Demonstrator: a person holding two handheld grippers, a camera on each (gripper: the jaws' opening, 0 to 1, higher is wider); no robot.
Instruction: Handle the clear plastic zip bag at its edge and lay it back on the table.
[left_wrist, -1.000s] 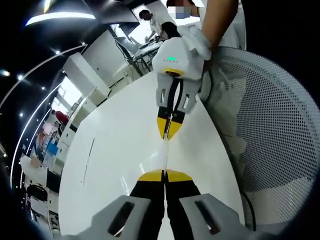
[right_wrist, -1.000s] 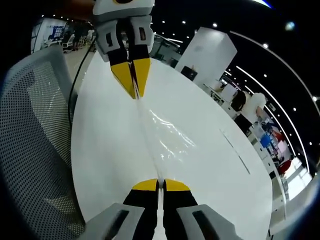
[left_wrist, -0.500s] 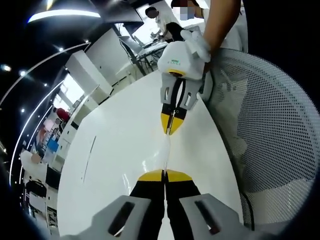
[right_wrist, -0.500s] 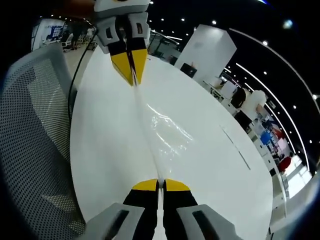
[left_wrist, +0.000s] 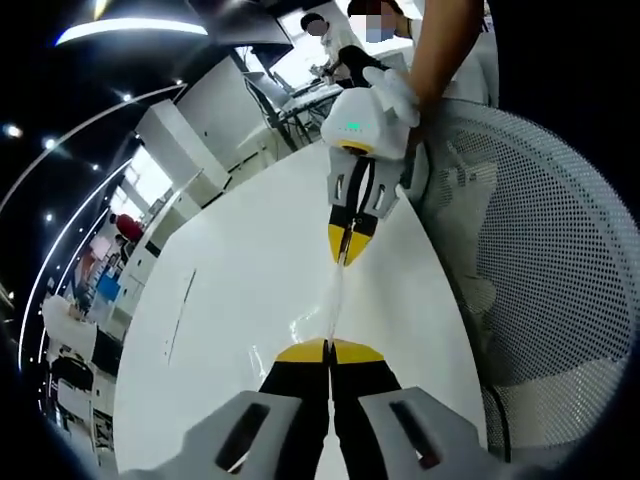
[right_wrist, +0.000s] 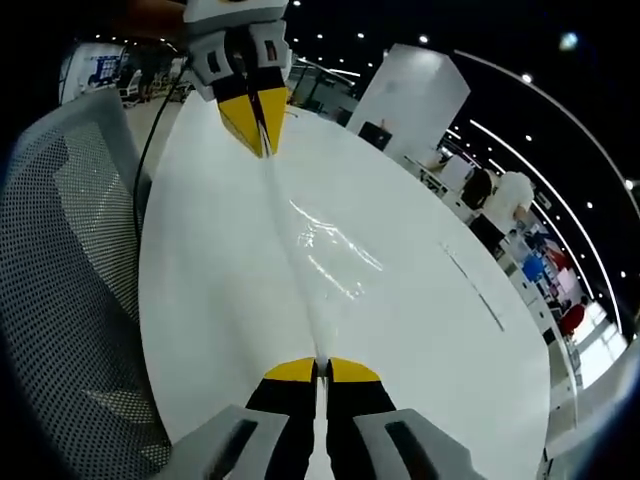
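Observation:
A clear plastic zip bag (right_wrist: 318, 255) hangs stretched between my two grippers above the white table (right_wrist: 420, 330), seen almost edge-on. My left gripper (left_wrist: 329, 350) is shut on one end of its edge, and the bag (left_wrist: 335, 305) runs as a thin glinting strip to the right gripper (left_wrist: 346, 258), shut on the other end. In the right gripper view my right gripper (right_wrist: 321, 368) pinches the near end and the left gripper (right_wrist: 260, 150) holds the far end. Glossy creases of the bag hang to the right of the taut edge.
A grey mesh chair back (left_wrist: 540, 260) stands at the table's edge, also seen as the chair (right_wrist: 70, 270). A person's hand in a white glove (left_wrist: 395, 90) holds the right gripper. Desks and people fill the far room. A thin seam (right_wrist: 470, 285) crosses the table.
The two grippers have drawn a little further apart, pulling the bag's edge straighter. Both stay shut on the bag.

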